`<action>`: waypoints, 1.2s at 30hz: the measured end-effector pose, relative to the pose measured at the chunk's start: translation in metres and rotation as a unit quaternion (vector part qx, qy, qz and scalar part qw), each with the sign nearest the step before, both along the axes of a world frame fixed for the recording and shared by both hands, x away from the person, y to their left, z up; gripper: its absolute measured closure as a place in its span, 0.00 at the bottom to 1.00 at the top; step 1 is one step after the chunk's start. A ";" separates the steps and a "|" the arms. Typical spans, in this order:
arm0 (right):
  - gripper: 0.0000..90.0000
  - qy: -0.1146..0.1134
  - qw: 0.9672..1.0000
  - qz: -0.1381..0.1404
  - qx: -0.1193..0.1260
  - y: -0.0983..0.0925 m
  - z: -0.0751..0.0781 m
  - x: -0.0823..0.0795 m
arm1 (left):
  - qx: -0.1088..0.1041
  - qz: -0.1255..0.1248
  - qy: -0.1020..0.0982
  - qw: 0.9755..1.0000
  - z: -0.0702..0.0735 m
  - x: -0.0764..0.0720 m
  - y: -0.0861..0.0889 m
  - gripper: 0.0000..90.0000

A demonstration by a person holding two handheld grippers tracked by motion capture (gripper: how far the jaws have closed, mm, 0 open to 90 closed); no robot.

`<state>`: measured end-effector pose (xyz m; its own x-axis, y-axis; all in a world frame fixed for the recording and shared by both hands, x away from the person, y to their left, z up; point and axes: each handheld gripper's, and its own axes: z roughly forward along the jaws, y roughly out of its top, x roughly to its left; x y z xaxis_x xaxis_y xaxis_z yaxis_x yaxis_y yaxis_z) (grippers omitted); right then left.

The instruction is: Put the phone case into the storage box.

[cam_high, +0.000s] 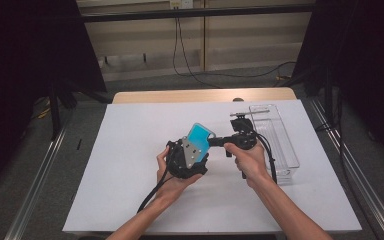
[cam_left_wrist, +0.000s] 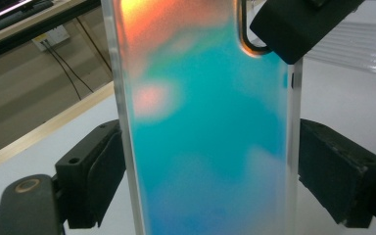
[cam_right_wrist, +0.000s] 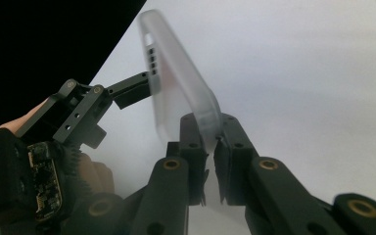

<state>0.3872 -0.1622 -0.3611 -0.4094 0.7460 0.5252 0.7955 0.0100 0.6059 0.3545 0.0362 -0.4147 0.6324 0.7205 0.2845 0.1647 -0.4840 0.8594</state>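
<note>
Above the table's middle, the left gripper [cam_high: 196,145] clamps the phone case [cam_high: 200,135] across its sides; the right gripper [cam_right_wrist: 211,142] pinches one corner. Light, flexible, slick: grip edges.

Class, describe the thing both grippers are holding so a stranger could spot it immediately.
Start at the white table and look just left of the clear plastic box. Held above the table between the left gripper and right gripper is a phone case, the one bright turquoise thing there, with frosted see-through edges.
</note>
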 end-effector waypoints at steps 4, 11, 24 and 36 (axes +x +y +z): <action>0.92 -0.010 1.000 0.008 -0.005 0.000 0.001 0.000 | -0.004 -0.005 0.008 1.000 0.001 0.001 0.001 0.16; 0.93 -0.024 1.000 0.005 -0.014 -0.002 0.003 -0.001 | -0.012 -0.019 0.018 1.000 0.001 0.003 0.003 0.11; 0.93 -0.045 0.999 -0.006 -0.021 -0.008 0.004 0.001 | -0.076 -0.042 0.074 0.993 0.010 0.007 0.006 0.06; 0.93 -0.063 0.997 -0.012 -0.041 -0.014 0.006 -0.001 | -0.068 -0.069 0.082 0.992 0.009 0.009 0.015 0.04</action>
<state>0.3861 -0.1765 -0.3553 -0.4502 0.7942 0.4081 0.7141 0.0458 0.6986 0.3640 0.0511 -0.4061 0.7574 0.6487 0.0750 0.2483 -0.3923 0.8857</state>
